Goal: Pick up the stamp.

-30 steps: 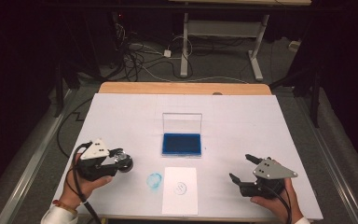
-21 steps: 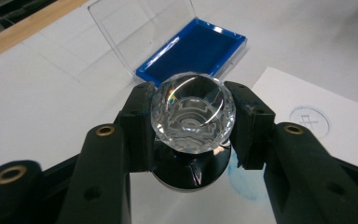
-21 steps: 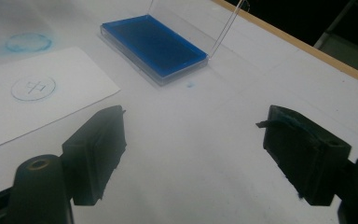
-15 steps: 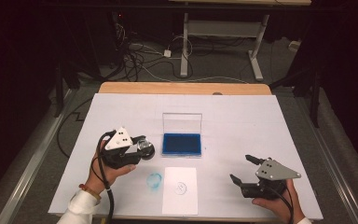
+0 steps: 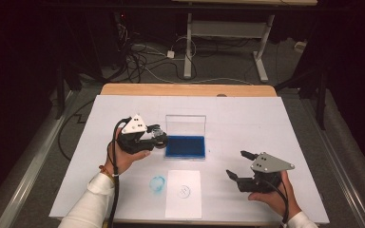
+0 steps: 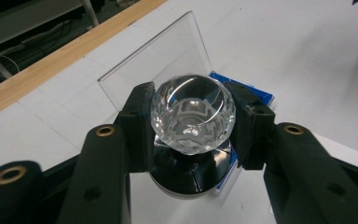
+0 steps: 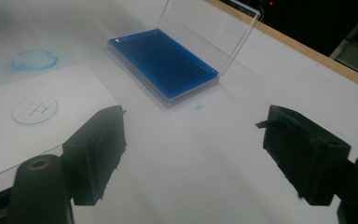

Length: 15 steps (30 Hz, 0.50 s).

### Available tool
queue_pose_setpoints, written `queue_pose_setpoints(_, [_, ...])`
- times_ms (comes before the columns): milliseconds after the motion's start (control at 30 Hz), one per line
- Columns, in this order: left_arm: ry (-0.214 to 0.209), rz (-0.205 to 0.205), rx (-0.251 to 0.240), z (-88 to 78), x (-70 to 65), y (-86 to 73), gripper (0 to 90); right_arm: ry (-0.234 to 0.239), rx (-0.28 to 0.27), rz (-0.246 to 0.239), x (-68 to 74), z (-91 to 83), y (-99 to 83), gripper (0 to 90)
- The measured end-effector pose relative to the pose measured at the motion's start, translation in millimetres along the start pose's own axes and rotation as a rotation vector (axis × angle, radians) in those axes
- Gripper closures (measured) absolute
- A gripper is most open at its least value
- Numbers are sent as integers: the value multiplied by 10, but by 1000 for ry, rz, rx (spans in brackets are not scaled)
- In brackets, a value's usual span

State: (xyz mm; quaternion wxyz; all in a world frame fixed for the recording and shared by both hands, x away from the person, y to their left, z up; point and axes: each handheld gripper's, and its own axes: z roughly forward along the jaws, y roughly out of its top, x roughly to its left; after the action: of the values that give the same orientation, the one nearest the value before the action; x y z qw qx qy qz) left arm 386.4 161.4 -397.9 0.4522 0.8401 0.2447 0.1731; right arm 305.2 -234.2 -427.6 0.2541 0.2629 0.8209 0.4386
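Nearest the person's edge of the white table: one sheet of white paper, stamped with a blue ring enclosing a small mark too faint to read; no other writing legible anywhere. Just left of the sheet, on the bare tabletop, one smudged blue ring print. Right of the sheet, the right gripper, held low in the person's hand, its jaws standing wide with nothing between them, though they have just been closing a little. Farther in, at mid-table: one shallow clear plastic case, its hinged lid standing upright at the back, holding a dark blue ink pad that fills the tray. At the case's left edge, the left gripper, its jaws clamped on a stamp with a faceted clear glass knob and a round dark base, the pads pressing the knob from both sides; the stamp is held just beside and partly over the pad's near left corner. Beyond: the table's wooden far edge, then cables on a dark floor.
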Motion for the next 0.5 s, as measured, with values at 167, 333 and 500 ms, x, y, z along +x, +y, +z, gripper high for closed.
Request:
queue_pose_setpoints(167, [-53,-23,-36,-84,-64,29,543,-9,-5,5,-47,67,63,209])
queue_pose_setpoints(333, [-89,-29,-59,-206,-202,70,543,9,-5,-2,-8,225,217,215])
queue_pose_setpoints(500, [-141,-29,-96,-296,-324,141,544,52,-5,-27,112,387,353,218])
